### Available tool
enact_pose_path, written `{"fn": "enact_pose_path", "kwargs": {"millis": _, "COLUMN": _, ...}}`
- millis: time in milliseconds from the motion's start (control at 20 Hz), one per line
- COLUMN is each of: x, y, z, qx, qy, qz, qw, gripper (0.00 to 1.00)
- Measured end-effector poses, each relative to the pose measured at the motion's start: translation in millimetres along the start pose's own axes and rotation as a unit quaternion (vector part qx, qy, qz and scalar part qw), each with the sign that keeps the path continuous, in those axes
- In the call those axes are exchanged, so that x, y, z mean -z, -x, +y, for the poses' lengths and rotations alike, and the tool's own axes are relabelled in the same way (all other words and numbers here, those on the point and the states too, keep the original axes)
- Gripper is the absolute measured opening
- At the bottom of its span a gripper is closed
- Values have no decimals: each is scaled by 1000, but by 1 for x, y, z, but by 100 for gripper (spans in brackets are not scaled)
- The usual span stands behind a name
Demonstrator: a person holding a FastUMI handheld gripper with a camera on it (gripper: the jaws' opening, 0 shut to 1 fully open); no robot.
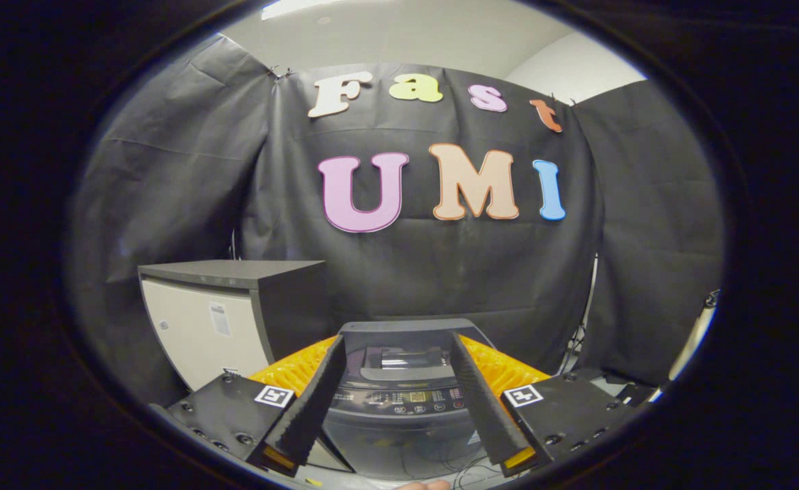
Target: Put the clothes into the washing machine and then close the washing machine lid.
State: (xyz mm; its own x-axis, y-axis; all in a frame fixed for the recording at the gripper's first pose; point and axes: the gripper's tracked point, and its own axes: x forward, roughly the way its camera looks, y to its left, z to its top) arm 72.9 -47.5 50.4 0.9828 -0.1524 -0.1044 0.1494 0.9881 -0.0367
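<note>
Ahead, washing machine [399, 401] between spread, empty gripper [397, 347] jaws, panel writing unreadable, cabinet [229, 320] beside.

Gripper [397, 354]: held up and level, it looks forward along its two fingers.
Jaws: spread wide apart, nothing between them, nothing touched.
Left finger [311, 405]: it leans inward, its near end lies further to the left and its far tip closer to the middle.
Right finger [484, 405]: it leans inward in the same way from the right side, so the gap is narrower at the far tips than at the near ends.
Fingertips: both free in the air.
Finger mounts: one flat block with a square marker sits beside each finger on its outer side.
</note>
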Motion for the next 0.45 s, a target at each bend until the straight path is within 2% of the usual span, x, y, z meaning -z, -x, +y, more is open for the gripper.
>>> {"fn": "enact_pose_path", "kwargs": {"millis": 450, "x": 31, "y": 0, "z": -7, "qx": 2, "qy": -6, "qz": 31, "qw": 1000, "gripper": 96}}
